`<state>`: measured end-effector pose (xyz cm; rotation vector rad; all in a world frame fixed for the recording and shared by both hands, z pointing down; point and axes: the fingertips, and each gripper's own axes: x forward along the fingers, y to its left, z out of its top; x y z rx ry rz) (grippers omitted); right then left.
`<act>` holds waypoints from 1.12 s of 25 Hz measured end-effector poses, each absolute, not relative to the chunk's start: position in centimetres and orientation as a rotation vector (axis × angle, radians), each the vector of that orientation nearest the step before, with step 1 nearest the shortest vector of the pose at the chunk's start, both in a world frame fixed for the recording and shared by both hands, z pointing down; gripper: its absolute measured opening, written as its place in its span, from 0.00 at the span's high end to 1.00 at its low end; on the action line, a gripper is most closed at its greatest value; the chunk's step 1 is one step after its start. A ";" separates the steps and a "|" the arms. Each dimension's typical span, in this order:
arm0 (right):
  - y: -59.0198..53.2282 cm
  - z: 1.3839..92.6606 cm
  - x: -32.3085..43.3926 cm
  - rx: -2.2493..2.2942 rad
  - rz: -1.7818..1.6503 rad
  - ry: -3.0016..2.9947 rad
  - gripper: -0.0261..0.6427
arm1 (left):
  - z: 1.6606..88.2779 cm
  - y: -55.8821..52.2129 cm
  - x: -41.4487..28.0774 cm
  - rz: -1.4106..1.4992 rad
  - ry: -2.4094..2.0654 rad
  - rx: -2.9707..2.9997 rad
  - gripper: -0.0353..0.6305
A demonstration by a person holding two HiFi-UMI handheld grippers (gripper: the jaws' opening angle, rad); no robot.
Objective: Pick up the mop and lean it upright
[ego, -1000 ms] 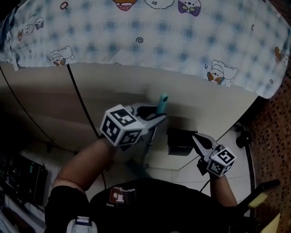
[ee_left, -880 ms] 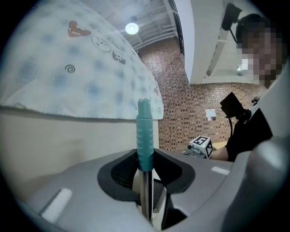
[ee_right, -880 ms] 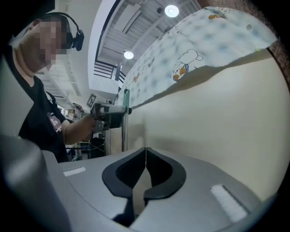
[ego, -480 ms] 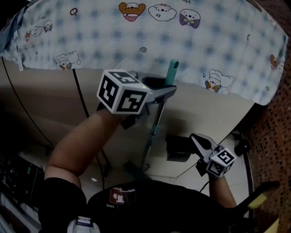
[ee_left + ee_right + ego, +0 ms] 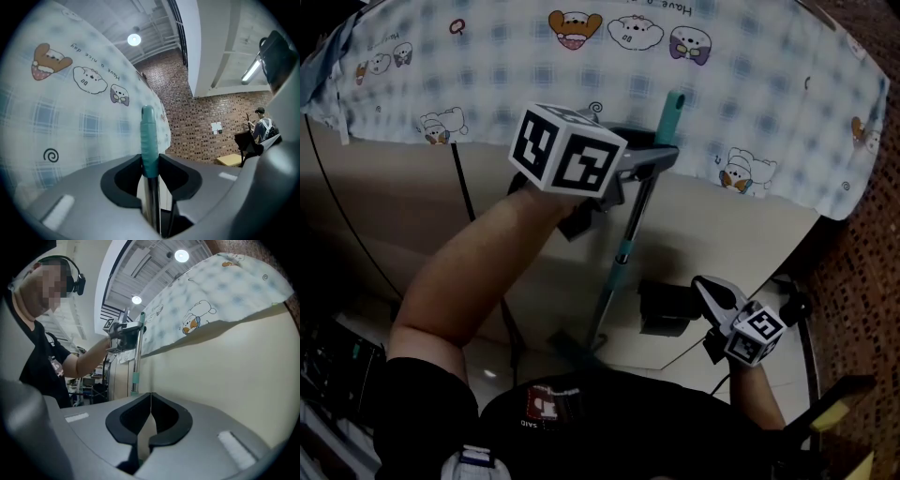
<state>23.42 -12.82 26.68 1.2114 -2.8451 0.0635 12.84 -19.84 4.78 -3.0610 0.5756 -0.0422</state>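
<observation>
The mop (image 5: 623, 253) is a thin metal pole with a teal grip at its top end (image 5: 672, 112) and a teal collar lower down. It stands nearly upright in front of the beige wall, and its head is hidden low in the dark. My left gripper (image 5: 661, 157) is shut on the pole just below the teal grip; in the left gripper view the grip (image 5: 148, 140) sits pinched between the black pads. My right gripper (image 5: 700, 286) hangs lower at the right, jaws shut and empty (image 5: 150, 416). From the right gripper view, the pole (image 5: 137, 357) stands against the wall.
A blue checked cloth with cartoon animals (image 5: 750, 75) hangs over the beige wall (image 5: 731, 234). A black cable (image 5: 473, 220) runs down the wall at the left. A dark box-like thing (image 5: 664, 307) sits by my right gripper. A brick wall (image 5: 206, 126) lies far off.
My left gripper has risen with the mop handle in it, bringing the pole steeper and its teal tip up in front of the cloth. The right gripper has stayed almost still.
</observation>
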 end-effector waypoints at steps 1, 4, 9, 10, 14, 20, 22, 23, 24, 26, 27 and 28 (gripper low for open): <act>-12.7 26.6 23.4 1.213 0.060 -2.846 0.93 | 4.5 -19.7 13.0 -0.038 0.568 -3.064 0.78; -12.5 26.3 23.5 1.217 0.052 -2.850 0.93 | 3.9 -19.3 13.4 -0.035 0.541 -3.073 0.77; -12.2 26.2 23.8 1.226 0.051 -2.848 0.93 | 3.3 -19.0 14.0 -0.028 0.513 -3.079 0.77; -12.2 26.2 23.9 1.228 0.050 -2.847 0.93 | 3.2 -18.9 14.0 -0.027 0.509 -3.080 0.78; -12.0 26.0 23.8 1.227 0.043 -2.850 0.93 | 3.1 -18.6 14.4 -0.021 0.495 -3.087 0.77; -11.8 25.3 23.0 1.201 0.031 -2.873 0.91 | 3.0 -18.5 14.7 -0.014 0.502 -3.086 0.77; -12.0 24.8 22.3 1.184 0.025 -2.886 0.89 | 2.9 -18.4 14.8 -0.011 0.502 -3.086 0.77; -12.1 24.6 21.9 1.172 0.027 -2.893 0.88 | 2.9 -18.4 14.9 -0.011 0.503 -3.086 0.77; -12.2 24.4 21.5 1.157 0.031 -2.901 0.86 | 2.9 -18.3 14.9 -0.011 0.503 -3.086 0.77; -12.5 24.2 20.6 1.125 0.033 -2.912 0.82 | 2.9 -18.1 15.1 -0.011 0.500 -3.087 0.77; -12.8 24.2 20.2 1.111 0.029 -2.913 0.80 | 2.9 -18.0 15.2 -0.012 0.498 -3.087 0.77; -13.0 24.1 19.7 1.100 0.025 -2.912 0.79 | 2.9 -17.9 15.3 -0.014 0.494 -3.087 0.77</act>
